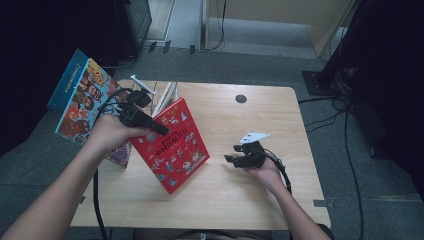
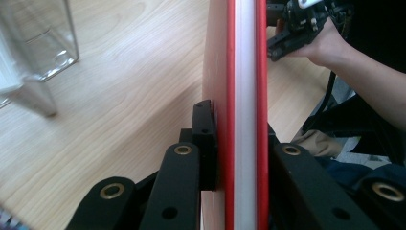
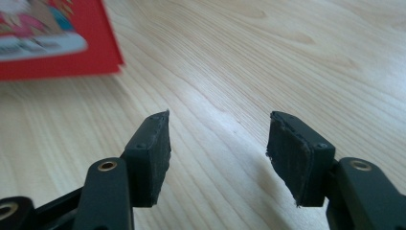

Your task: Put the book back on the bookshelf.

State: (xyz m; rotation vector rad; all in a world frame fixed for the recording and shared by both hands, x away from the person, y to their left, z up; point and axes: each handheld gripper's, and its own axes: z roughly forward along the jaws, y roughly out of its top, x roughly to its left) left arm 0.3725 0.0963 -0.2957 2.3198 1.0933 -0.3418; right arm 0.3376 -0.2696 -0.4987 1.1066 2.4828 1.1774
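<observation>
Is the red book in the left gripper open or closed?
Closed: in the left gripper view both covers of the red book lie flat against its white pages, clamped by the left gripper.

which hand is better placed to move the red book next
Left. The left gripper is already shut on the red book, holding it tilted on the table. The right gripper hangs open and empty beside it.

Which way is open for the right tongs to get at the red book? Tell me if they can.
Probably yes. The right tongs stand open and empty above bare table, and nothing lies between them and the red book, which the left tongs grip by its edge.
</observation>
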